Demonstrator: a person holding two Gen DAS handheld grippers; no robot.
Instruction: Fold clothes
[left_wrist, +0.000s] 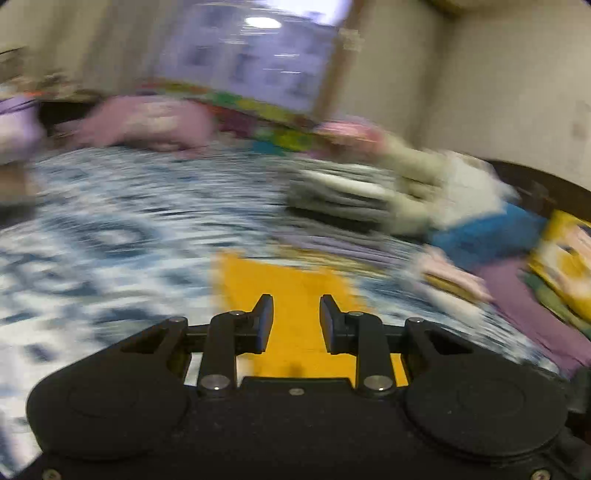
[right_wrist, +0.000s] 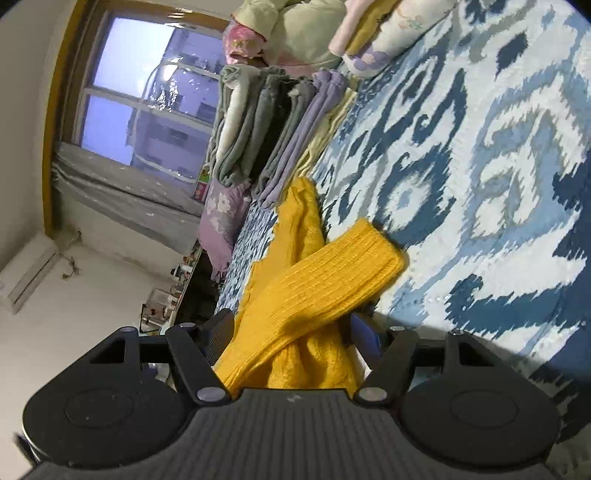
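Note:
A yellow knit garment (right_wrist: 310, 288) lies on the blue-and-white patterned bed cover (right_wrist: 480, 177). My right gripper (right_wrist: 291, 339) has its jaws spread with the yellow knit bunched between them; a ribbed sleeve crosses over the body cloth. Whether the fingers press the cloth is hidden by the folds. In the blurred left wrist view the same yellow garment (left_wrist: 291, 291) lies flat just ahead of my left gripper (left_wrist: 296, 306), which is open and empty above it.
A stack of folded grey, white and lilac clothes (right_wrist: 258, 122) stands at the far side of the bed, also in the left wrist view (left_wrist: 343, 192). Pillows (right_wrist: 388, 40), a purple cushion (right_wrist: 221, 218), a window (right_wrist: 147, 92) and walls surround the bed.

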